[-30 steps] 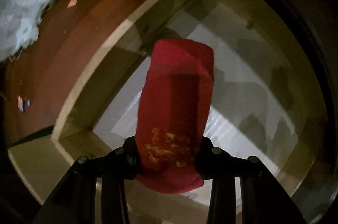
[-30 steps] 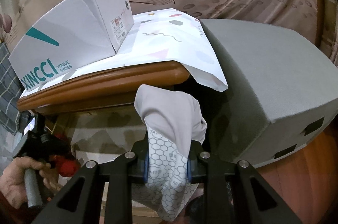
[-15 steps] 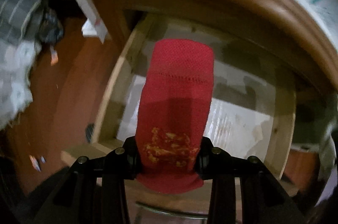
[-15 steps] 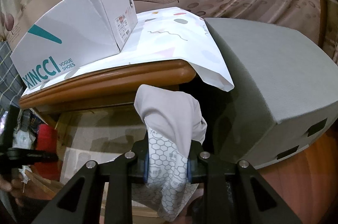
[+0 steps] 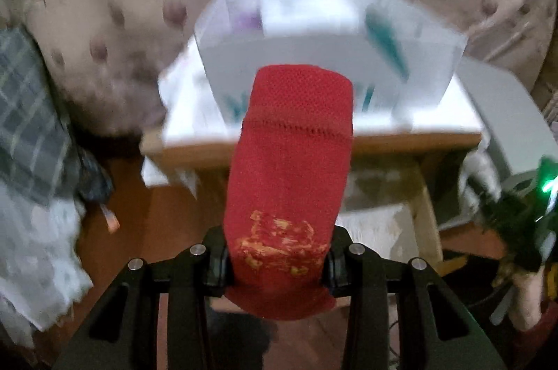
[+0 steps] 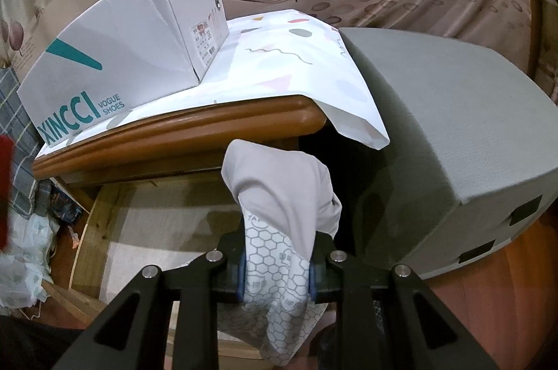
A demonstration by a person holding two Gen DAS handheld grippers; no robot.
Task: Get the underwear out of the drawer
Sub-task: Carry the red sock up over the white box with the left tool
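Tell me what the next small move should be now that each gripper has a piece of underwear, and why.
Probably carry the red underwear in the left gripper over to a spot to set it down. It is clamped between the pads and looks clear of the open drawer. The right gripper already holds the grey underwear above the drawer.

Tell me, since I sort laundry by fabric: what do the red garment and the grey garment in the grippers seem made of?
Red garment: apparently a matte mesh knit, with a fine dotted weave, a stitched seam and a cracked gold print. Grey garment: seemingly a smooth, thin stretch fabric that drapes in soft folds; its lower white part carries a printed honeycomb pattern. Fibre content cannot be told.
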